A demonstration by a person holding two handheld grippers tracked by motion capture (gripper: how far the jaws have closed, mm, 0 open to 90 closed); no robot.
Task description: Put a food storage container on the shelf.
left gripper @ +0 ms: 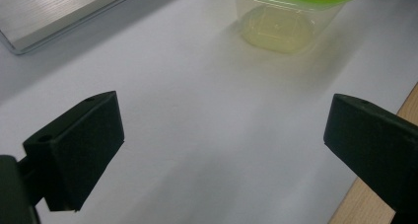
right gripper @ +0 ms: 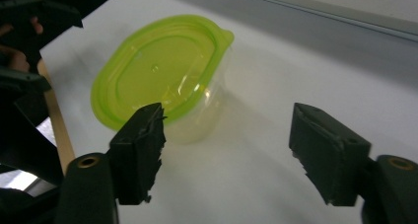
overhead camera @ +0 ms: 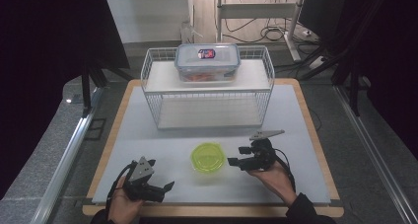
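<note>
Nearest to the person, the left gripper (overhead camera: 156,188) lay at about seven o'clock on the white mat (overhead camera: 148,130), its jaws spread wide with nothing between them. In the left gripper view the small container (left gripper: 288,18) stood ahead of those jaws, toward one o'clock, well apart from both. A little farther in, the right gripper (overhead camera: 235,156) was also open and empty; it pointed at the container (overhead camera: 208,157) from the three o'clock side, near it but not touching. In the right gripper view the container (right gripper: 162,78) sat in front of the jaw at the left side of that view, at about eleven o'clock, not yet between the two jaws.

Its walls were clear thin plastic and it looked empty, so it was probably light, a little flexible, and smooth enough to slip or slide away when pushed. I judged the rim under the green lid (right gripper: 148,71) the stiffest place to pinch, gently. Farthest, at twelve o'clock, a wire rack (overhead camera: 207,88) carried a larger lidded box (overhead camera: 207,62) on its upper shelf.
</note>
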